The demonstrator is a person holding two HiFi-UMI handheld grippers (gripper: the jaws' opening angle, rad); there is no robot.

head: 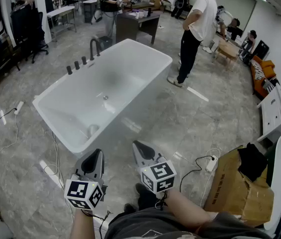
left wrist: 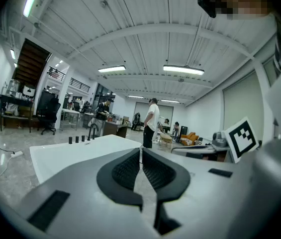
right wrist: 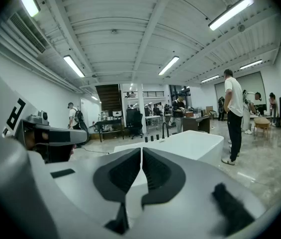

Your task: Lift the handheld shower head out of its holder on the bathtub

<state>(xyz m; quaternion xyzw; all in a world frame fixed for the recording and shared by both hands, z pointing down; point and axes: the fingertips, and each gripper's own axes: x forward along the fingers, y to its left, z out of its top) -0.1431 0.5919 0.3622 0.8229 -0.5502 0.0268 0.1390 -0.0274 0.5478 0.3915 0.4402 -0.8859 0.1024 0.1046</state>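
A white freestanding bathtub stands on the grey floor ahead of me. On its far left rim are a black curved spout and a row of three short black fittings; which one is the handheld shower head I cannot tell. My left gripper and right gripper are low in the head view, well short of the tub's near end, both shut and empty. In the left gripper view the shut gripper points over the tub. The right gripper points at the tub and its fittings.
A person in a white shirt stands beyond the tub's right side. A cardboard box and a power strip with cables lie on the floor at my right. A dark desk stands behind the tub, a white cabinet at far right.
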